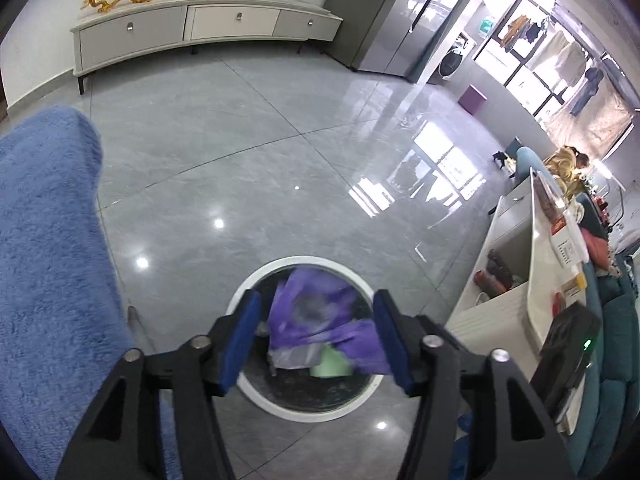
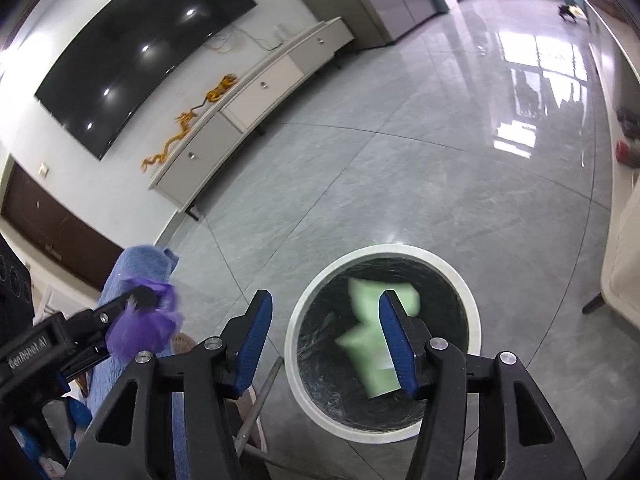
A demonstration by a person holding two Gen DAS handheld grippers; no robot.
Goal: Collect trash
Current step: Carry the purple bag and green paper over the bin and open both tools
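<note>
Left wrist view looks down on a glossy grey tiled floor [image 1: 248, 152] with window glare at 2 o'clock; a white low cabinet [image 1: 200, 28] lines the wall at 12 o'clock and a blue towel [image 1: 48, 248] fills the 9 o'clock side. A white-rimmed bin [image 1: 256, 396] with a dark liner stands at 6 o'clock. The left gripper [image 1: 316, 340] hangs over it, jaws partly apart; crumpled purple trash [image 1: 316, 312], motion-blurred, lies between the pads over the bin mouth, and whether the right-hand pad touches it cannot be told.

Right wrist view shows the same floor, a black wall screen [image 2: 136, 44] at 10 o'clock above the cabinet. The right gripper [image 2: 326, 344] stands partly open with nothing pressed between its pads; pale green trash [image 2: 372, 344], blurred, sits inside the bin at 5 o'clock.
</note>
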